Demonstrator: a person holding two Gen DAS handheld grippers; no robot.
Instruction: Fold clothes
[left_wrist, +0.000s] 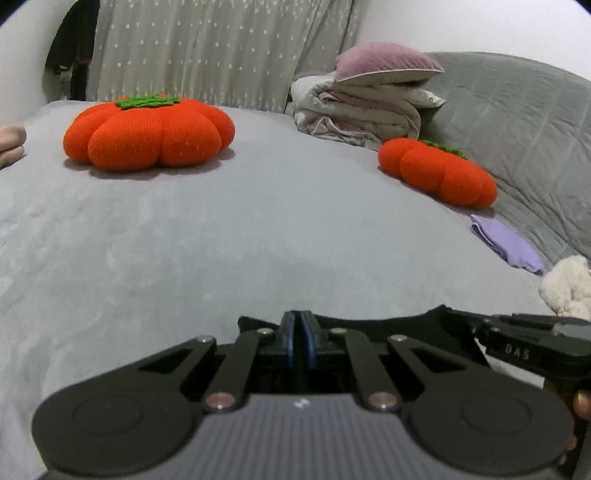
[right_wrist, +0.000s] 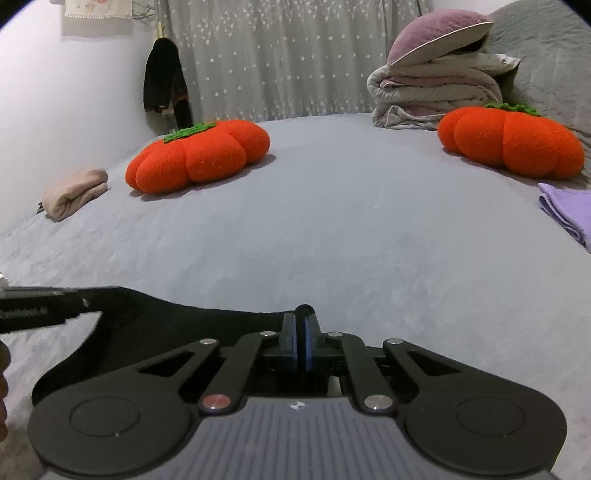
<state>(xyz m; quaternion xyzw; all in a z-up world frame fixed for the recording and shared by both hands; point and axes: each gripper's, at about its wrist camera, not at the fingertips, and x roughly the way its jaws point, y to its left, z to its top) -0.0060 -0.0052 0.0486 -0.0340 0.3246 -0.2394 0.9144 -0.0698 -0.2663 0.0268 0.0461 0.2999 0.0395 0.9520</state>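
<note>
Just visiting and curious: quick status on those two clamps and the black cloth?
Left gripper and right gripper both shut on black garment. Garment spread low over grey bed. Orange cushions far off; nothing in the way.

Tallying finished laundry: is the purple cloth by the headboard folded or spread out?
Folded. The purple cloth lies as a compact flat stack on the bed, with layered edges showing along its side.

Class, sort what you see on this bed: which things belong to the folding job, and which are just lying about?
In the job: black garment, left gripper, right gripper.

Lying about: two orange cushions, purple cloth, beige roll, bedding pile.
</note>
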